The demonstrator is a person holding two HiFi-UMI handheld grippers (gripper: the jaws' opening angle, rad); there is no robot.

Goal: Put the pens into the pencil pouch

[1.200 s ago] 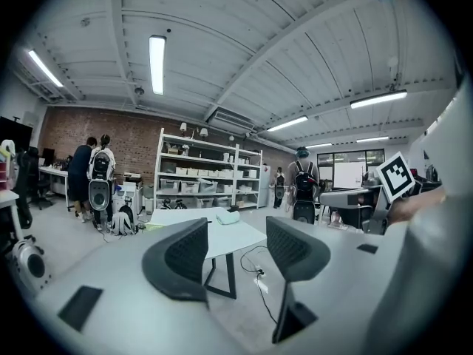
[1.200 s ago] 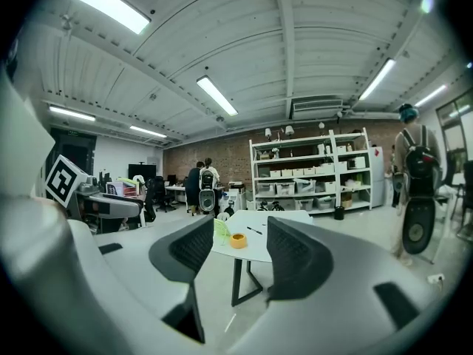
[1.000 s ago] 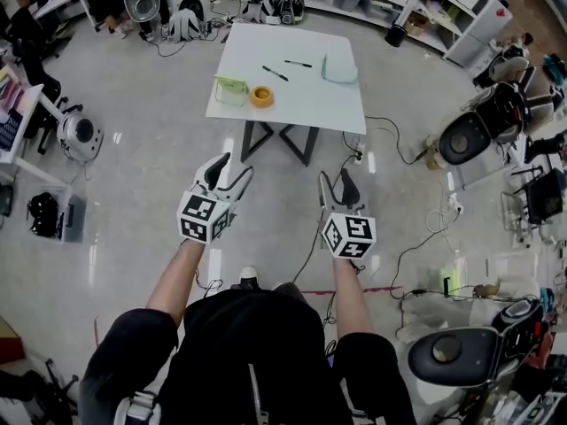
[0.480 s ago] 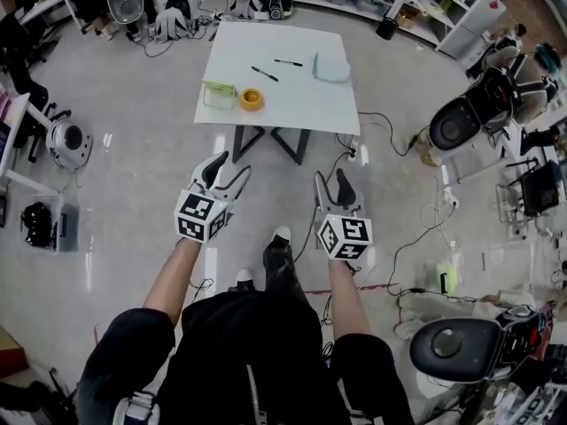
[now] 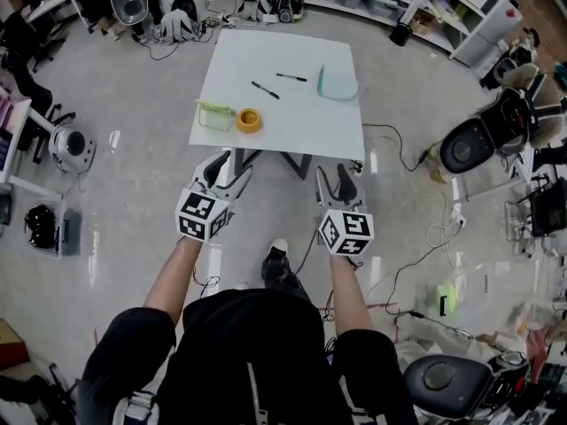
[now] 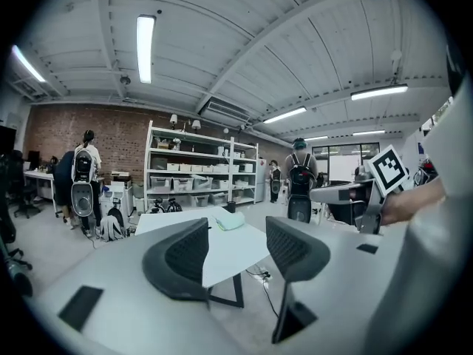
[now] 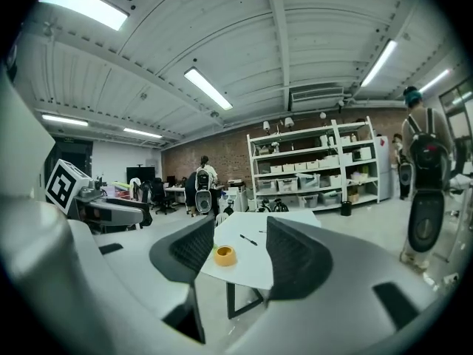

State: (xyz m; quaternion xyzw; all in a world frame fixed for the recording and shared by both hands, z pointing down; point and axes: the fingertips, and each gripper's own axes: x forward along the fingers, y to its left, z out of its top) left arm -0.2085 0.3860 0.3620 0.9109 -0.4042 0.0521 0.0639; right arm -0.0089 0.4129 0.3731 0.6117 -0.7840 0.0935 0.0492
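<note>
Whether the pencil pouch (image 5: pixel 337 86) on the table (image 5: pixel 301 118) is open or zipped is too small to tell

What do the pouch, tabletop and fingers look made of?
Pouch: pale mint and slightly rumpled, so soft fabric or thin plastic; too small to settle.
Tabletop: white, flat and evenly smooth, probably laminate or painted board.
Fingers: dark, matte, with a finely ribbed face, likely rubber or moulded plastic.
</note>
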